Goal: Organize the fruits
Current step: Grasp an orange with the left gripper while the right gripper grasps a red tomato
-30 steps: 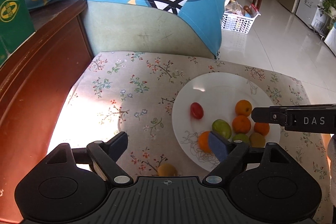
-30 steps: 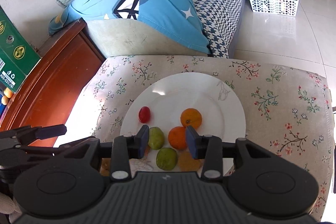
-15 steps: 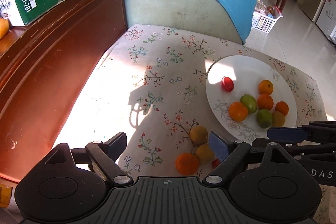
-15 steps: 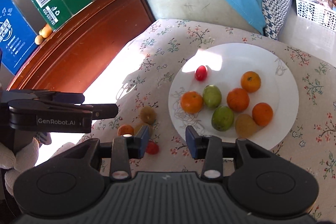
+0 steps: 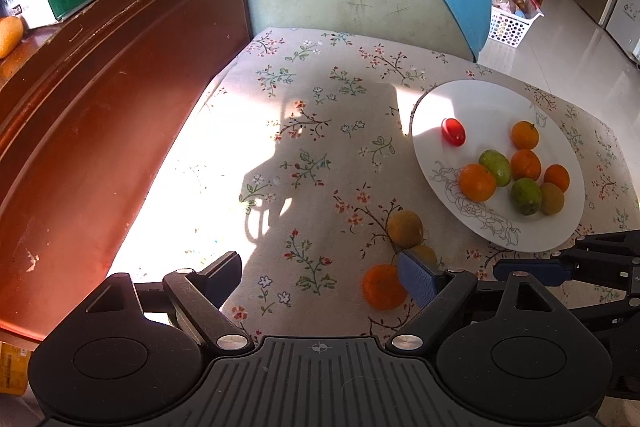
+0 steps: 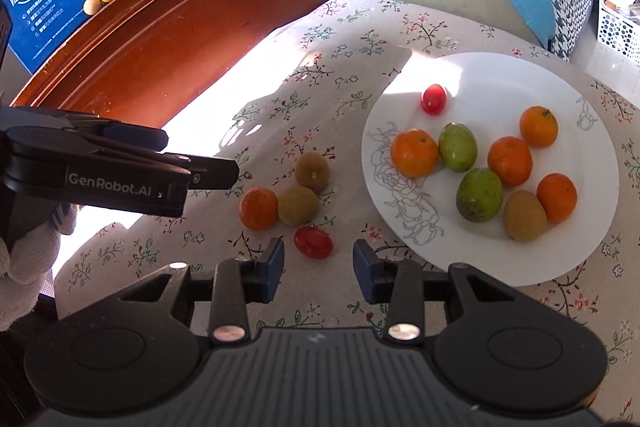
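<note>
fruits sit in two groups on the floral table (image 6: 420,27): eight on the white plate (image 6: 500,87), four loose just left of it. the loose ones are an orange (image 6: 259,208), two kiwis (image 6: 298,205) touching each other, and a cherry tomato (image 6: 313,242). right gripper (image 6: 319,264) hovers just short of the tomato, jaws apart and empty. left gripper (image 5: 320,277) hangs wide open, empty, beside the loose orange.

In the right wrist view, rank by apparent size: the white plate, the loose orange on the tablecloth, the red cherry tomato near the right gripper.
1. white plate
2. loose orange
3. red cherry tomato, though nearest the camera, so likely flattered.
</note>
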Tool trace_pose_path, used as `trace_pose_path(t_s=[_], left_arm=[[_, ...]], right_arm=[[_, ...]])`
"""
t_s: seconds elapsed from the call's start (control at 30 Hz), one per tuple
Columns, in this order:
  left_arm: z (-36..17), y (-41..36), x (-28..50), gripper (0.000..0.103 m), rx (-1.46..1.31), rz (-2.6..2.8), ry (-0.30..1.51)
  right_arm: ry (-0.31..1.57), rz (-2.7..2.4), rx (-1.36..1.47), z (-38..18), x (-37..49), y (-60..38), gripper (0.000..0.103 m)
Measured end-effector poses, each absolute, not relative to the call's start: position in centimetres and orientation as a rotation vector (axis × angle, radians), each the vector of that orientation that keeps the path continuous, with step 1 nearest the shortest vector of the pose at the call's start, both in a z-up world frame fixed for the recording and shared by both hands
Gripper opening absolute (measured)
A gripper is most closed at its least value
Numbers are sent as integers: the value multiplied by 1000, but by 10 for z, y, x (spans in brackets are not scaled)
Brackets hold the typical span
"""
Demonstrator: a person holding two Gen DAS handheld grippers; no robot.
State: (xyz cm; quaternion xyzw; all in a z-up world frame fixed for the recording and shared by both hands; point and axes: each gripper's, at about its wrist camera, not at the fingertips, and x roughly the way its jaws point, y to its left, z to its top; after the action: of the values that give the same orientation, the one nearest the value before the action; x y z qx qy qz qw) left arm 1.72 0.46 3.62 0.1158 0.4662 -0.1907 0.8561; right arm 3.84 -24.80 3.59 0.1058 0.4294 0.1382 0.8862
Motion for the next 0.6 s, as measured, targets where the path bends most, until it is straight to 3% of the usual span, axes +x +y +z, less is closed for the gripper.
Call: trace_pose_path(t_s=[0.37, 0.6], left_arm=[[29, 13, 14, 87, 242, -426, 1005], [24, 15, 10, 87, 263, -436, 1016]], right_arm=[[898, 283, 151, 28, 44, -233, 36], [879, 271, 91, 25, 44, -228, 22]])
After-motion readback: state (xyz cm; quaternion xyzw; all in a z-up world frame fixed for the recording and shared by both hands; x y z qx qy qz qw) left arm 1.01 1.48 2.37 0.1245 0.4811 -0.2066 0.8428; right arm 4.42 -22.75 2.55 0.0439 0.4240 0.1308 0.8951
